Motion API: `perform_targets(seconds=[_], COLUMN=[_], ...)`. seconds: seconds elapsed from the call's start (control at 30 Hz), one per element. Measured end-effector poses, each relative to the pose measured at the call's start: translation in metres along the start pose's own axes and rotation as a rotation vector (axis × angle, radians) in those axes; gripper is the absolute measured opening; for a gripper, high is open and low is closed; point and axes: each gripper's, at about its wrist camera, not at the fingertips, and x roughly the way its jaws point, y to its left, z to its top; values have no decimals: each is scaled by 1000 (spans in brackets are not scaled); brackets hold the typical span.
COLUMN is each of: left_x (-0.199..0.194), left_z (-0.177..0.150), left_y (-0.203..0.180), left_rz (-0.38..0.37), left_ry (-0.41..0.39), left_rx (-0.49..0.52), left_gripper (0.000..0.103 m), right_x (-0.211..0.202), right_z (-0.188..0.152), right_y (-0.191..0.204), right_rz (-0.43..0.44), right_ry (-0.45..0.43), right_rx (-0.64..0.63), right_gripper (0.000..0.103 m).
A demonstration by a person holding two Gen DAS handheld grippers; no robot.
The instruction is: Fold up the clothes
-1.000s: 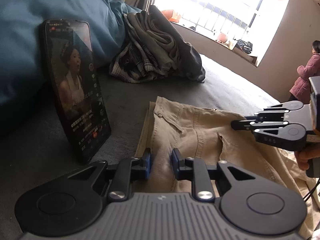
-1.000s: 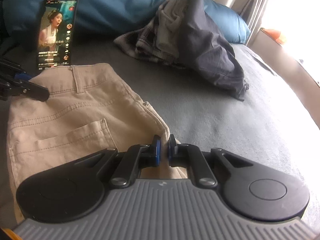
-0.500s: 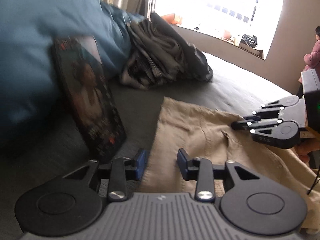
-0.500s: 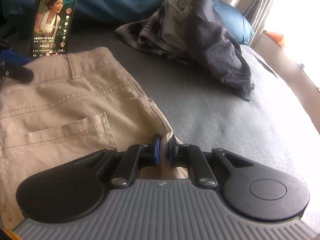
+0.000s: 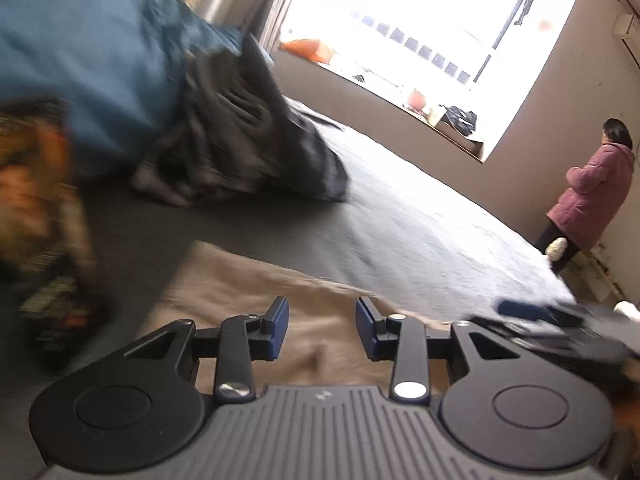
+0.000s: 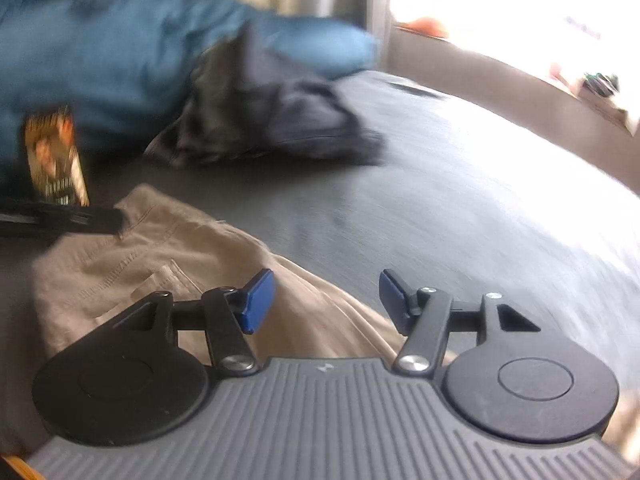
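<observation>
Both views smeared by motion blur; fine detail lost. Tan trousers [image 6: 168,256] lie flat on the grey bed cover [image 6: 460,200], waistband end toward 10 o'clock in the right wrist view, back pocket showing, the rest running down out of frame toward 5 o'clock under the camera. That makes the long axis roughly 10-to-5 here. Right gripper [image 6: 326,300]: jaws opening, blue pads well apart, nothing pinched; the trousers' side edge passes under the gap, and I cannot tell whether a pad touches it. Left gripper [image 5: 322,330]: jaws moderately apart, empty, tan cloth lying below and between the pads, not gripped. In the right view the left gripper shows as a dark bar at 9 o'clock, its tip at the waistband corner. Judgement: the left hand is nearer the waistband, the right nearer the side seam, so a fold along the long axis would want each to regrasp its own edge. Dark clothes heap [image 6: 264,112] sits at 12 o'clock, well apart, against the blue pillow [image 6: 100,40]. Phone [image 6: 54,156] propped at 10 o'clock. A person in a pink coat [image 5: 588,192] stands at 3 o'clock in the left view.
</observation>
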Motion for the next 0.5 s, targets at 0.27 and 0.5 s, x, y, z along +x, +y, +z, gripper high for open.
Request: perform_targets(seconds=[0.27,0.5], left_x=[72,84], left_z=[-14,-34], left_y=[-29,-35], left_rz=[10,63], left_ry=[92,51], left_rx=[25,89], left_gripper=[37,34], right_x=[-60,-28], right_z=[-41,-61], right_y=[-61,-85], right_rz=[-128,-83], right_ry=[58,120], right_rx=[152,167], right_gripper=[57,53])
